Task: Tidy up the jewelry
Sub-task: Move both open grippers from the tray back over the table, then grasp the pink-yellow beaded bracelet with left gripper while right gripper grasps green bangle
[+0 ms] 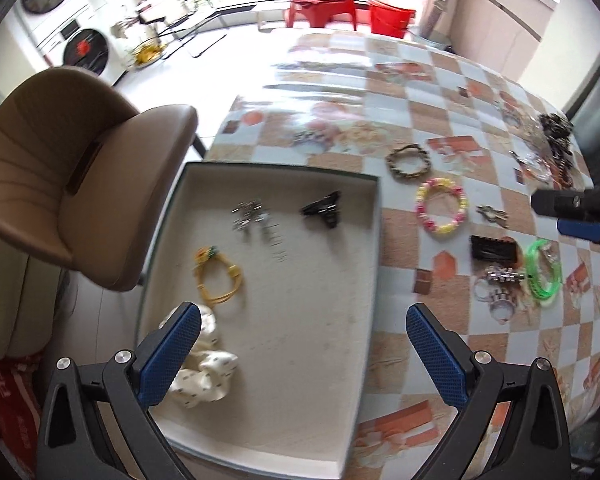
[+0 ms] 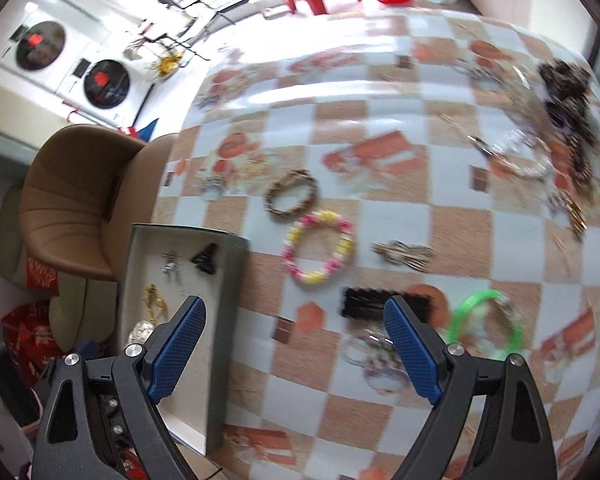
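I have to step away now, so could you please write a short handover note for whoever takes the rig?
Left gripper: open, empty, over the tray.
Right gripper: open, empty, over the table.
Done, in tray: yellow bracelet, black clip, silver pieces, white scrunchie.
Left, on table: brown bracelet, pink-yellow bracelet, black comb, green bangle, far-right pile.

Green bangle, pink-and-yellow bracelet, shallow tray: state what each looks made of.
Green ring-shaped bangle: likely translucent plastic, glossy neon glow. Pink-and-yellow beaded bracelet: small opaque beads, probably plastic. Shallow rectangular tray: seemingly card with a matte, cream, fabric-like lining; blur leaves it open.
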The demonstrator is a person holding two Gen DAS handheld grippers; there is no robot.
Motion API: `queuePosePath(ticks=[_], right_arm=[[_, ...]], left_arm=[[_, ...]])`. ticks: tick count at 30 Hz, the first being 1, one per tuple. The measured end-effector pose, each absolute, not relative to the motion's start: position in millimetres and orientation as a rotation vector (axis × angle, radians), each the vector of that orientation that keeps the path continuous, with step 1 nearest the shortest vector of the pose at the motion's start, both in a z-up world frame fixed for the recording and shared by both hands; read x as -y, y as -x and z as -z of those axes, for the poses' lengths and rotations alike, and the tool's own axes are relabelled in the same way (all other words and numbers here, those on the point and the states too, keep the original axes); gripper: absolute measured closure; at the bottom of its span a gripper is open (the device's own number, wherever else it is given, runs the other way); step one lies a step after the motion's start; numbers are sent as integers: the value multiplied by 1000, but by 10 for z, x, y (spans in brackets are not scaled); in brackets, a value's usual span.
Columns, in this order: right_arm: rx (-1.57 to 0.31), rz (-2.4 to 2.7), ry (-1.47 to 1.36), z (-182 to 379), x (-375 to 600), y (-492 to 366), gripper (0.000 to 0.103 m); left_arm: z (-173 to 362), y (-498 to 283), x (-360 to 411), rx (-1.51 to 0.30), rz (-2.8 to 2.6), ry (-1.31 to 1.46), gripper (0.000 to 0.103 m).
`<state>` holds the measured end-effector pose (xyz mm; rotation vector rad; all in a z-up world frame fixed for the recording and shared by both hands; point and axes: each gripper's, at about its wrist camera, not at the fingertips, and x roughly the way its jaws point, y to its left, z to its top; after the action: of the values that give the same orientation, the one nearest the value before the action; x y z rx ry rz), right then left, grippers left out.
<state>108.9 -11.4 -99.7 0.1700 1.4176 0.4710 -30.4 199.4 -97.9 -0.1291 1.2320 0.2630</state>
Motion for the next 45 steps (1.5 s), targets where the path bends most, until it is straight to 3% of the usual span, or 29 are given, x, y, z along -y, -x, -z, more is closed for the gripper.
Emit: queuePosePath(ticks=[14, 21, 24, 36, 38, 43, 45], right_arm=[[-1549, -179, -266, 1497, 1324, -1039, 11], [-1574, -106, -259, 1695, 1525, -1018, 11], [-1589, -71, -264, 1797, 1586, -1011, 11], [-1592, -45, -211, 1975, 1623, -1038, 11], [-1592, -42, -208, 1992, 1637, -1047, 11], [-1583, -34, -178, 2031, 1599, -1092, 13], [-1578, -28, -157, 2043, 1555, -1105, 15]], left_arm=[[1139, -388, -1277, -1269, -110, 106, 0], [1301, -736, -1099, -1279, -80, 120, 0], [1408, -862, -1038, -1300, -75, 105, 8], [1800, -1163, -943, -1352, -94, 62, 8], [1862, -1193, -934, -1368, -92, 52, 21], [1971, -1225, -901, -1392, -91, 32, 21], [1996, -1220, -882, -1394, -88, 24, 28]])
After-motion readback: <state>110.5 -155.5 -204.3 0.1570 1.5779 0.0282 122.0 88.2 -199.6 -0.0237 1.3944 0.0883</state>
